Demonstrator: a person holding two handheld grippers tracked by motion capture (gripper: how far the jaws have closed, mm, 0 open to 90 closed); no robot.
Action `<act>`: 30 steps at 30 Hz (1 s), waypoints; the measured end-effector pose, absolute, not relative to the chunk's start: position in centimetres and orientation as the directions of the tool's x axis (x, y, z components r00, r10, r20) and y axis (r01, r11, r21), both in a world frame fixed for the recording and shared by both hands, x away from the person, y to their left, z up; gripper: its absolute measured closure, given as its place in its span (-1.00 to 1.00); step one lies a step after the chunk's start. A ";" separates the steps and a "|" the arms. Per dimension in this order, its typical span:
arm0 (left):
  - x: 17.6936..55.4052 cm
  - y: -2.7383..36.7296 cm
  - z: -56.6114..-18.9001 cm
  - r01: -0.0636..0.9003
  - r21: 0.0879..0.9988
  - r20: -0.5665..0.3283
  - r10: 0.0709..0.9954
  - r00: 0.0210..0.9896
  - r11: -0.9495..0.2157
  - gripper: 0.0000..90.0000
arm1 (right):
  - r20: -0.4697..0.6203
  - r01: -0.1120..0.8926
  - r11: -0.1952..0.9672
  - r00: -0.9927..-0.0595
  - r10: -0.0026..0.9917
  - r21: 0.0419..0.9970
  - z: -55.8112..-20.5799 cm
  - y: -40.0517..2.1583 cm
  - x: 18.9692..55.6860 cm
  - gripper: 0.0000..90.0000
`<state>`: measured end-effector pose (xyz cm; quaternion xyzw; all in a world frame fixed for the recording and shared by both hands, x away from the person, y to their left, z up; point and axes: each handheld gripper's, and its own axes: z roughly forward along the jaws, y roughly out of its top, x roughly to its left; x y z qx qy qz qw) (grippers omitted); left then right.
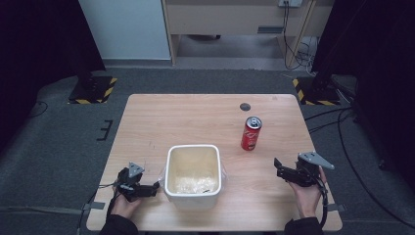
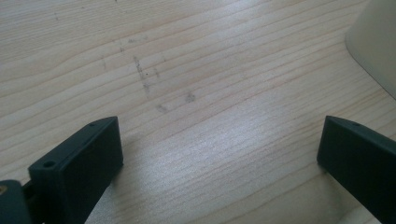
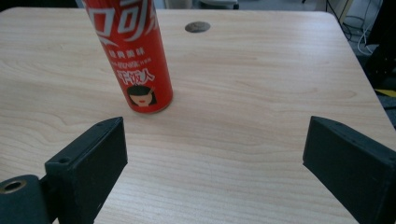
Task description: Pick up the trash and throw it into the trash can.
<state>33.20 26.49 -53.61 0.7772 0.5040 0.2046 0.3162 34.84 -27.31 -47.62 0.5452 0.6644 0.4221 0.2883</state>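
Note:
A red soda can (image 1: 251,133) stands upright on the wooden table (image 1: 195,117), right of centre. A white square bin (image 1: 192,175) with a clear liner sits near the front middle. My left gripper (image 1: 155,188) rests low just left of the bin, jaws wide apart over bare wood (image 2: 219,154), with the bin's wall (image 2: 376,42) at the view's right edge. My right gripper (image 1: 277,167) is held at the front right, open and empty. In the right gripper view the can (image 3: 133,56) stands ahead and to the left of the gripper (image 3: 215,163).
A round grey grommet (image 1: 245,106) is set in the table behind the can. A person's hands hold both grippers at the near edge. Beyond the table lie grey floor, cables at the right and black stands with hazard-striped bases.

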 end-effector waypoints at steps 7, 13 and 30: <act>33.2 26.5 -53.6 0.653 0.698 -0.001 0.912 0.411 -0.294 -1.00 | 0.079 0.427 0.040 -0.257 0.963 0.903 -46.0 -27.2 34.3 -0.85; 33.2 26.5 -53.6 0.653 0.698 -0.001 0.912 0.411 -0.294 -1.00 | 0.093 0.382 0.020 -0.274 0.957 0.924 -44.4 -27.1 33.8 -0.85; 33.2 26.5 -53.6 0.652 0.698 -0.001 0.911 0.413 -0.295 -1.00 | 0.077 0.296 0.023 -0.323 0.943 0.955 -41.5 -26.8 33.3 -0.89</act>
